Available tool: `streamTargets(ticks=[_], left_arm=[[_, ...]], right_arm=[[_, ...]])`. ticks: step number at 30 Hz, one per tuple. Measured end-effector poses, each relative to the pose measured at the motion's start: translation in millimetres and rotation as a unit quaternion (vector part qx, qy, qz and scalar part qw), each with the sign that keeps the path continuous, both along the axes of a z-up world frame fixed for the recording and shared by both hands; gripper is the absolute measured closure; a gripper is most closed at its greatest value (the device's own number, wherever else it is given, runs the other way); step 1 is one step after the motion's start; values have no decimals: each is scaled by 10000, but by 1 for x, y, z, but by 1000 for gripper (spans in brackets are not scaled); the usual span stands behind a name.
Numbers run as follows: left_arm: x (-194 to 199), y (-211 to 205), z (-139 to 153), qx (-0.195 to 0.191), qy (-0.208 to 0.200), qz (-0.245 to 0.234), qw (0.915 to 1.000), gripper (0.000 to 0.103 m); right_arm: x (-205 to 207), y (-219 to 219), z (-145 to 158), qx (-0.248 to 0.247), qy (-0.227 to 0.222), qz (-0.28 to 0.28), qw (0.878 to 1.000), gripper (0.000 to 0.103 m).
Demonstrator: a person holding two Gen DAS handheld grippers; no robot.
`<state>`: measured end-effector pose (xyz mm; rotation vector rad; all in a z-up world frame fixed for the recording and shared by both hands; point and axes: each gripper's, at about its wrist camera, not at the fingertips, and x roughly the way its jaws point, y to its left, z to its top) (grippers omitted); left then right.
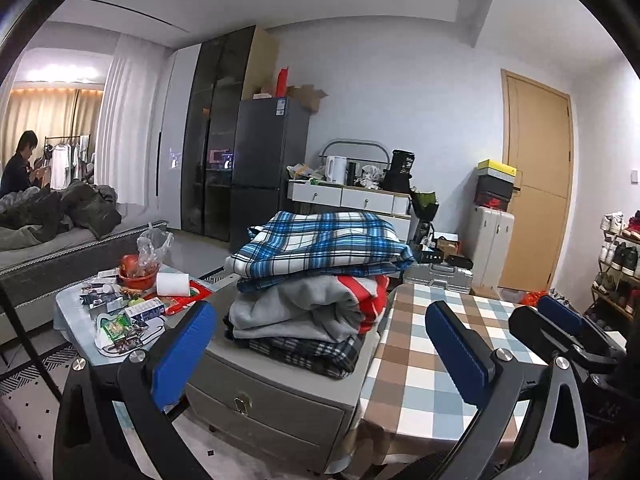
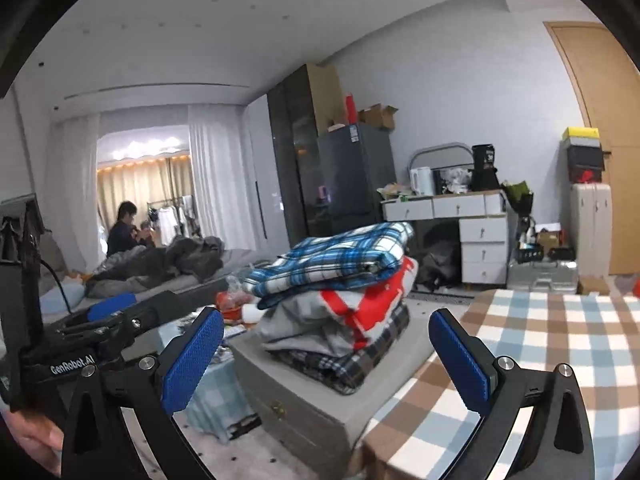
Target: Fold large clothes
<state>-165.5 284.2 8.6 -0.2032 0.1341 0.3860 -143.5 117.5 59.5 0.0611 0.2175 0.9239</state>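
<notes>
Bowl (image 1: 138, 278) holding red fruit, bag (image 1: 154, 244) above

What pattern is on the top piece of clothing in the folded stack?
The top garment is blue, white and black plaid; it shows best in the left wrist view.

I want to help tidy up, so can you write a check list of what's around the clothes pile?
Surface: checked tablecloth, bare beside the pile.
Job's things: folded clothes pile on a grey drawer cabinet; blue plaid blanket on top.
Clutter: low table with snacks, a red bowl, a paper roll.
Grippers: left claw open, empty; right claw open, empty.
Cables: black cable by the left claw.
Surroundings: fridge, desk, shoe rack, seated person.
</notes>
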Motion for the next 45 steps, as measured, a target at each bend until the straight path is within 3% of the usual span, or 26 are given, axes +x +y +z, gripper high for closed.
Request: streamTargets(ticks=[4,10,23,45], left_arm=[[2,-7,-3,114,-5,-19,9999,1],[5,-5,-8,-176,10,-333,9993,1],[-6,-9,-8,-60,-174,-33,9998,1],[-8,-13,-3,32,-64,-102,9999,1]], right_arm=[[-3,0,-2,-8,79,45,10000,0],[-5,-2,-4,4,93,35,10000,0],[-4,0,-7,170,223,-25,9996,0],[-10,-2,0,138,66,-19,9999,0]])
